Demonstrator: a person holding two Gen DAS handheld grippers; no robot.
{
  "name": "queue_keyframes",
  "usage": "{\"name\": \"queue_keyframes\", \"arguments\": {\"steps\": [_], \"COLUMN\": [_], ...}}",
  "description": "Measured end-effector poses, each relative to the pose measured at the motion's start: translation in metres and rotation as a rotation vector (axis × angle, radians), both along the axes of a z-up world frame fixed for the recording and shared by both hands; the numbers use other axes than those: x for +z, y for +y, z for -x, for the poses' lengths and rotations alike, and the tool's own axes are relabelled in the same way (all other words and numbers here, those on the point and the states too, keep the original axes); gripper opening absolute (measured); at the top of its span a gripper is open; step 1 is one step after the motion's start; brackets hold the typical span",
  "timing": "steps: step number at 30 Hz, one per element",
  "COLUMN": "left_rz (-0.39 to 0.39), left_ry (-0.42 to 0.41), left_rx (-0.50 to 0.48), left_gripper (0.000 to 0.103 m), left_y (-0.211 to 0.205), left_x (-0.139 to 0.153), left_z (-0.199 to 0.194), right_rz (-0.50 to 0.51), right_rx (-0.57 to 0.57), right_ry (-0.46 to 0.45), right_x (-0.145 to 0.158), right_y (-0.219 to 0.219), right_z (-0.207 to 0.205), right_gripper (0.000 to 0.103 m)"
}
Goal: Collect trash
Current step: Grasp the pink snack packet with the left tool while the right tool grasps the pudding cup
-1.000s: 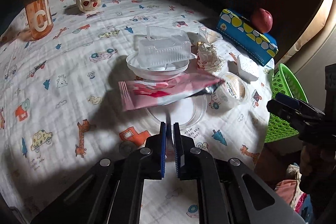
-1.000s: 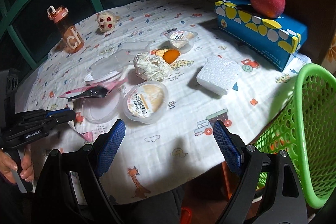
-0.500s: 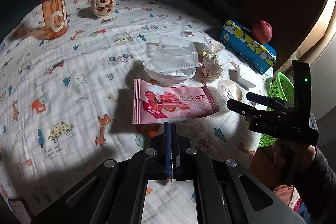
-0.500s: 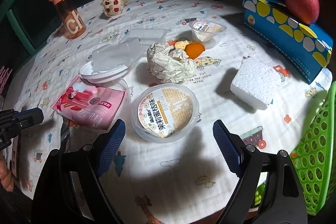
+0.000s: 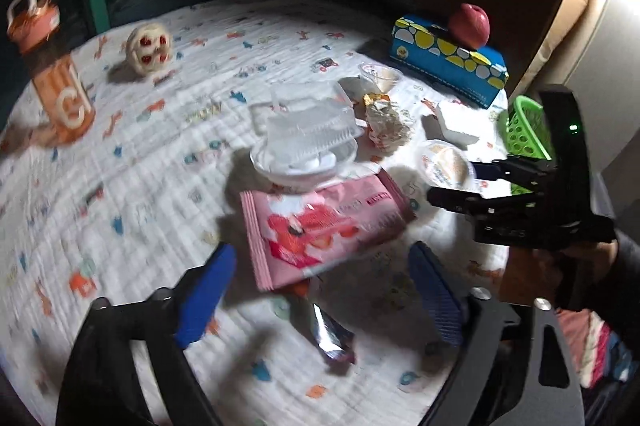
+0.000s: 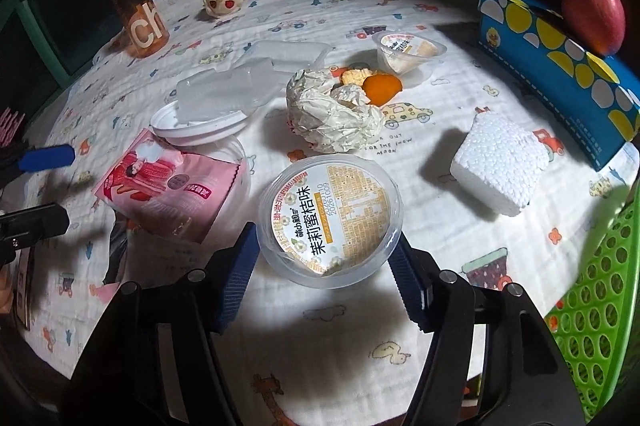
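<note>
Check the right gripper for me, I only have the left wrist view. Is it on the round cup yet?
Observer: Yes. The round cup sits between the pads of the right gripper. Its jaws have just been closing and the pads now meet the cup's sides.
Operator: Lid on?
Observer: A printed lid covers the top, and the cup stands upright on the tablecloth.
Operator: Anything behind the crumpled paper?
Observer: An orange peel and a cracker lie right against the crumpled paper.
</note>
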State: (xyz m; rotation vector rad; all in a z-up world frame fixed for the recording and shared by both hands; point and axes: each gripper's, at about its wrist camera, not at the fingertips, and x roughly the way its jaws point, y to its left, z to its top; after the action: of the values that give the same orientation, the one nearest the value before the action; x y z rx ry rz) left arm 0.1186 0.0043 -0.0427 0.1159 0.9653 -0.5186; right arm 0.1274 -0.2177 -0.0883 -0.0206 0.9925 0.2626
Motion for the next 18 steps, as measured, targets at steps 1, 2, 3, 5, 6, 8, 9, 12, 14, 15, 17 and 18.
{"name": "queue_keyframes", "arguments": {"steps": [1, 2, 3, 5, 6, 8, 9, 12, 14, 15, 17, 18], "left_rz": [0.001, 0.011, 0.024, 0.001, -0.008, -0.009, -0.023, -0.061, -0.061, -0.054, -0.039, -0.034], "left_ry": [0.012, 0.028, 0.05, 0.05, 0.044, 0.059, 0.065, 0.066, 0.086, 0.096, 0.118, 0.12], "left_rx": [-0.032, -0.055, -0.087, -0.144, -0.189, -0.268, -0.297, -0.363, -0.39, -0.398, -0.415, -0.418], "left_gripper": [0.09, 0.091, 0.093, 0.093, 0.094, 0.095, 0.095, 0.095, 0.095, 0.096, 0.096, 0.096], "left_y": [-0.001, -0.001, 0.0, -0.004, -0.006, -0.01, -0.012, -0.018, -0.019, -0.018, -0.018, -0.018], "left_x": [-0.001, -0.003, -0.005, -0.007, -0.008, -0.009, -0.011, -0.016, -0.02, -0.022, -0.027, -0.03], "left_z": [-0.007, -0.014, -0.022, -0.031, -0.034, -0.041, -0.045, -0.054, -0.064, -0.069, -0.077, -0.079], "right_rz": [-0.002, -0.002, -0.003, -0.006, -0.009, -0.015, -0.018, -0.019, -0.017, -0.016, -0.015, -0.014], "right_rx": [0.0, 0.0, -0.001, -0.003, -0.005, -0.011, -0.014, -0.021, -0.024, -0.027, -0.032, -0.034], "right_ry": [-0.001, -0.003, -0.004, -0.005, -0.005, -0.001, 0.001, 0.003, 0.005, 0.008, 0.015, 0.018], "right_x": [0.002, 0.003, 0.005, 0.008, 0.009, 0.011, 0.012, 0.014, 0.014, 0.014, 0.013, 0.012], "right_y": [-0.001, -0.002, -0.003, -0.005, -0.007, -0.009, -0.01, -0.012, -0.012, -0.012, -0.013, -0.013], "right_z": [0.001, 0.003, 0.005, 0.008, 0.009, 0.01, 0.01, 0.011, 0.01, 0.01, 0.009, 0.008], "right_gripper": [0.064, 0.064, 0.064, 0.064, 0.064, 0.064, 0.064, 0.064, 0.064, 0.064, 0.064, 0.064]}}
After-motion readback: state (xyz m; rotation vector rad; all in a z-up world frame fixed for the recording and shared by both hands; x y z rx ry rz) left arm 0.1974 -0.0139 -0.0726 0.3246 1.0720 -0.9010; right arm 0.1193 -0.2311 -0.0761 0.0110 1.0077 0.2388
